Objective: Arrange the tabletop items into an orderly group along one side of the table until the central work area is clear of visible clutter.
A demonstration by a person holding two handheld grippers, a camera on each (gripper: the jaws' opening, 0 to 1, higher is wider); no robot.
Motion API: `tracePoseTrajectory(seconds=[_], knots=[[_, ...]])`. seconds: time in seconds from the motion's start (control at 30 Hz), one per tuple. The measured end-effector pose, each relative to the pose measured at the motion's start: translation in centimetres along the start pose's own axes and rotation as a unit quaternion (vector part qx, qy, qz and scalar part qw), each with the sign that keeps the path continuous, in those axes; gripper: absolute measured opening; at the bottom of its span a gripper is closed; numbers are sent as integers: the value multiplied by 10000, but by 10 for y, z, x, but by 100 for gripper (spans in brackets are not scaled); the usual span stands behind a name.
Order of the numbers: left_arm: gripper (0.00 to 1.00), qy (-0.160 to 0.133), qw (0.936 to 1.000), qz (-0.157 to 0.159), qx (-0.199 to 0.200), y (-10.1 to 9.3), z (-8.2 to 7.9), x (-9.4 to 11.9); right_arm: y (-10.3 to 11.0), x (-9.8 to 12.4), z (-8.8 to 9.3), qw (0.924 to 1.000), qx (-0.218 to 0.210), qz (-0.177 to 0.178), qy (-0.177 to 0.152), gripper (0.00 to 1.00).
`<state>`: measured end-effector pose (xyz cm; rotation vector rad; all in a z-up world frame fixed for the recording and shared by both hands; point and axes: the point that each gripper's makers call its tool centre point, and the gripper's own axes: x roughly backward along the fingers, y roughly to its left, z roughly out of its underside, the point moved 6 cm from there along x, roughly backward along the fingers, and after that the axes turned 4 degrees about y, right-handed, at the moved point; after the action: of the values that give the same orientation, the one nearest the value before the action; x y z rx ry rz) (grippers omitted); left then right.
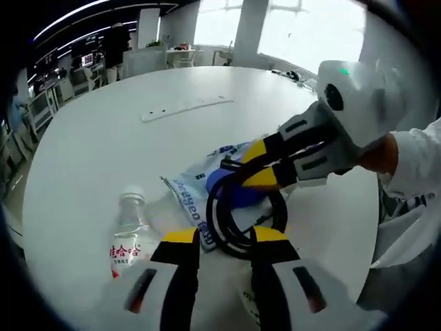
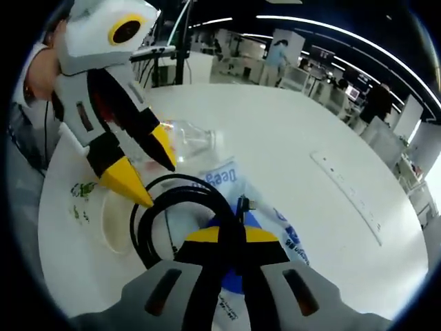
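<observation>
Right now I am watching both grippers working over a round white table [image 1: 89,158]. My right gripper [image 2: 231,236] is clamping a coiled black cable [image 2: 165,200]; its yellow-tipped jaws are pressing together on the loop where it crosses a blue and white plastic packet [image 2: 289,238]. In the left gripper view that same gripper [image 1: 256,165] is coming in from the right, pinching the cable [image 1: 241,227] above the packet [image 1: 189,196], with a white sleeve [image 1: 417,158] showing behind it.

My left gripper [image 1: 219,238] is hovering with its jaws standing apart, the cable coil lying between the tips and nothing gripped. In the right gripper view it [image 2: 148,172] is reaching in from the left, jaws spread, tips just beside the cable.

A clear plastic bottle [image 1: 131,234] with a red label is lying on its side just beside the packet, near the table edge closest to me; in the right gripper view the bottle [image 2: 189,138] is lying beyond the left gripper. A paper cup [image 2: 114,221] is lying just beside the cable coil, near the edge. A white power strip [image 1: 186,108] is lying well apart from this cluster, toward the far edge of the table; it [image 2: 348,196] is also showing in the right gripper view.
</observation>
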<state>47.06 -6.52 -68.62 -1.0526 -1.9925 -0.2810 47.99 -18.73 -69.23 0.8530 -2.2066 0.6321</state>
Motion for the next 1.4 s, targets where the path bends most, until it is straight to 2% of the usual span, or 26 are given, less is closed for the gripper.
tracePoseTrajectory(seconds=[0.27, 0.3, 0.33, 0.37, 0.7, 1.4], knots=[[14, 61, 9999, 34, 117, -2, 2, -4, 0, 0, 1, 10000, -27, -6, 2, 6], [11, 68, 9999, 20, 120, -2, 2, -4, 0, 0, 1, 10000, -28, -6, 3, 6], [5, 79, 9999, -31, 87, 0, 2, -4, 0, 0, 2, 10000, -25, -3, 11, 6], [4, 70, 9999, -113, 57, 2, 2, -4, -1, 1, 2, 10000, -27, -2, 7, 6], [1, -63, 9994, 63, 338, -4, -5, -2, -4, 11, 6, 9999, -154, 42, -41, 6], [0, -290, 9991, 195, 248, -25, -24, 12, -7, 41, 10, 9987, -409, 229, -207, 5]])
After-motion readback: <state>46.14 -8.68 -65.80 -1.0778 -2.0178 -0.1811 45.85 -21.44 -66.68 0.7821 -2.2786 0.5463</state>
